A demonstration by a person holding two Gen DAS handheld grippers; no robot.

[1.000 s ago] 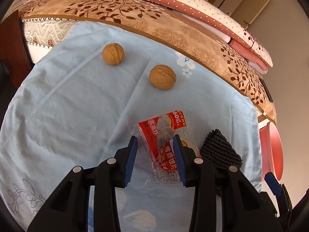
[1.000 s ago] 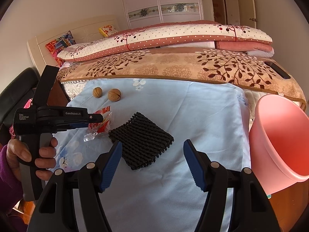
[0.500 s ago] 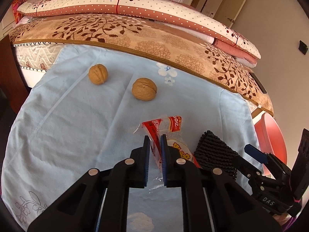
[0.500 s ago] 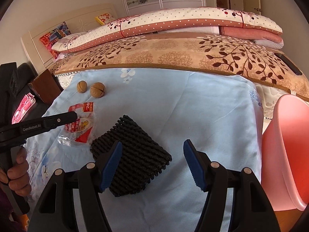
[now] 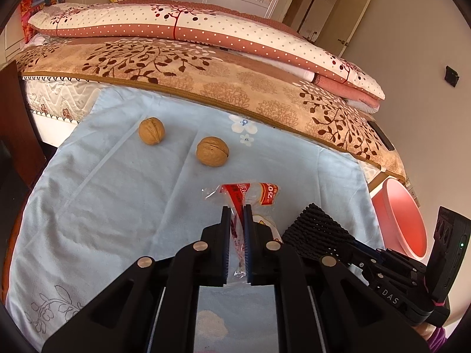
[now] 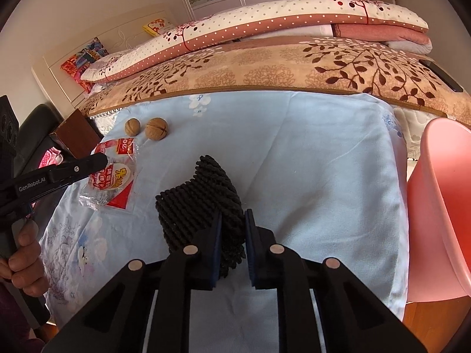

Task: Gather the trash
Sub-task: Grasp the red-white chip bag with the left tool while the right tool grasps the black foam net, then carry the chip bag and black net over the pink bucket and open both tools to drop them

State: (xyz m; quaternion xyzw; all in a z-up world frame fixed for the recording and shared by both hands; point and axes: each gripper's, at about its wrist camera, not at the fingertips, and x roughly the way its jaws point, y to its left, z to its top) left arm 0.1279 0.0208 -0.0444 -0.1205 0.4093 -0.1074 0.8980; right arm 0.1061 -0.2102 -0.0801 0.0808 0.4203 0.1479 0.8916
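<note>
Left gripper [image 5: 236,209] pinches crinkly plastic wrapper [image 5: 250,195]; right gripper [image 6: 231,214], jaws just closed, squeezes knobbly black foam net [image 6: 200,194].

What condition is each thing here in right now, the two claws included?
Left gripper: shut on the snack wrapper.
Right gripper: jaws just closed, shut on the black foam net.
Snack wrapper: empty, crumpled, pinched upright.
Black foam net: bunched up between the jaws.
Two walnuts: whole, loose on the blue cloth.
Pink bin: upright, open; contents not visible.
</note>
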